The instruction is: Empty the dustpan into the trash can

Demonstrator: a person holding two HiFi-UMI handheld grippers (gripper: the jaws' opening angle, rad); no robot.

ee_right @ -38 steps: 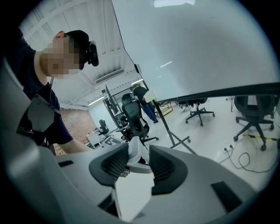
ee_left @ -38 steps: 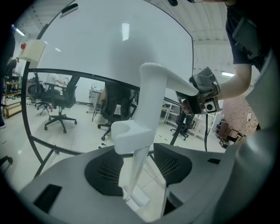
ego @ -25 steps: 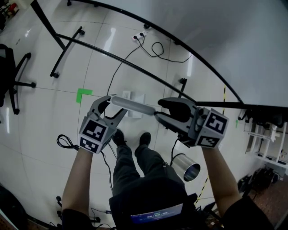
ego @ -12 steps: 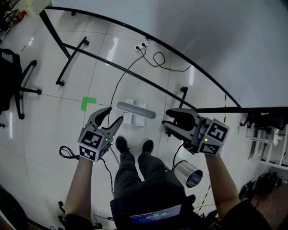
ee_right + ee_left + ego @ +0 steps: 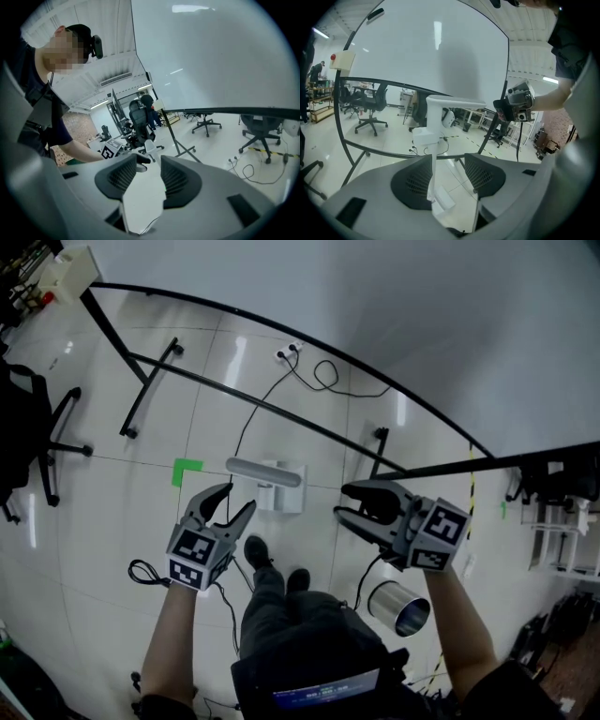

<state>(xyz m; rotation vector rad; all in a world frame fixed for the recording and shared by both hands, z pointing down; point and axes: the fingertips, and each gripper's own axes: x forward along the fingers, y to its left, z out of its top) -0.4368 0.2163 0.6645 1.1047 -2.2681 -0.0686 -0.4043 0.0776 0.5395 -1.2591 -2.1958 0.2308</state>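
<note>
- Both your grippers have drawn back toward you. A second ago the dustpan [image 5: 278, 489] handle lay right at their tips; now it stands free on the floor, mid-frame, just above them.
- Your left gripper [image 5: 236, 500] has its jaws wide apart, and the dustpan shows between them only from afar. Your right gripper [image 5: 343, 502] is also spread and empty.
- The trash can [image 5: 398, 608] sits at lower right, below your right gripper and well apart from the dustpan.
- My read: nothing is being carried or tipped. I cannot tell whether the pan is already emptied.
- The floor [image 5: 112, 521] is glossy white tile with a green mark [image 5: 186, 468], cables [image 5: 323, 371], a black frame [image 5: 150, 390] and a chair [image 5: 19, 427] at the left edge.
</note>
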